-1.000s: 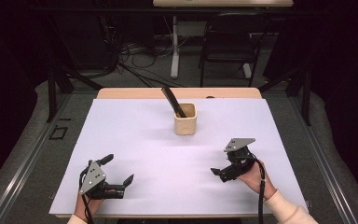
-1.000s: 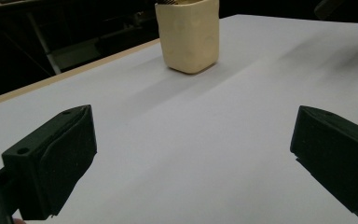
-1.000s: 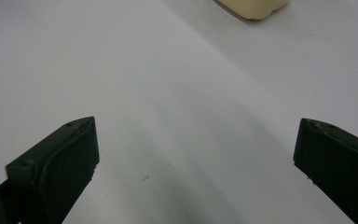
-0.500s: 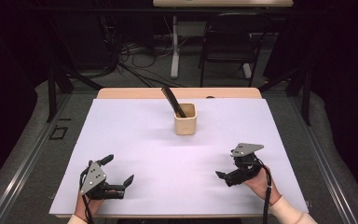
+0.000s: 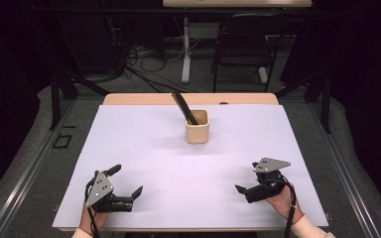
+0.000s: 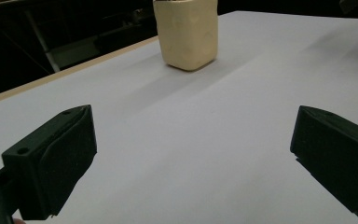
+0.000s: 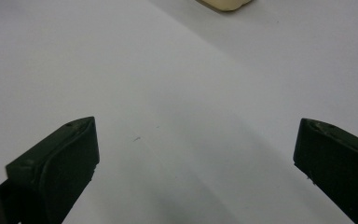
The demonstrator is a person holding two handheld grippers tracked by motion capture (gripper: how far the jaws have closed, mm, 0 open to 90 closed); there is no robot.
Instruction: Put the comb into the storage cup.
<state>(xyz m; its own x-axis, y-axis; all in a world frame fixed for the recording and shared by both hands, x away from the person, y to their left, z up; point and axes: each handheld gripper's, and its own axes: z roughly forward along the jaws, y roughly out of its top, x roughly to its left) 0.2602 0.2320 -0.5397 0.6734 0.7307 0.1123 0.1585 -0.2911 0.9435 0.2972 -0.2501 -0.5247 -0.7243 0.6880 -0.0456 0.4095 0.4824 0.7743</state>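
Left tongs (image 5: 127, 181) sit at seven o'clock on the counter (image 5: 144, 144), jaws spread wide, gripping nothing, just white surface between them. Right tongs (image 5: 243, 189) at five o'clock, also gaping wide and empty, held in a hand (image 5: 283, 201). Out at twelve o'clock stands the cream cup (image 5: 197, 126), upright, well apart from both, with a dark tool (image 5: 184, 107) leaning out toward eleven o'clock

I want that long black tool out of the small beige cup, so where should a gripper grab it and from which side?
Grip the black tool on its bare upper shaft, above the beige cup rim. It leans toward the table's far left, so come from above and pinch across the shaft, probably lifting along its slant.
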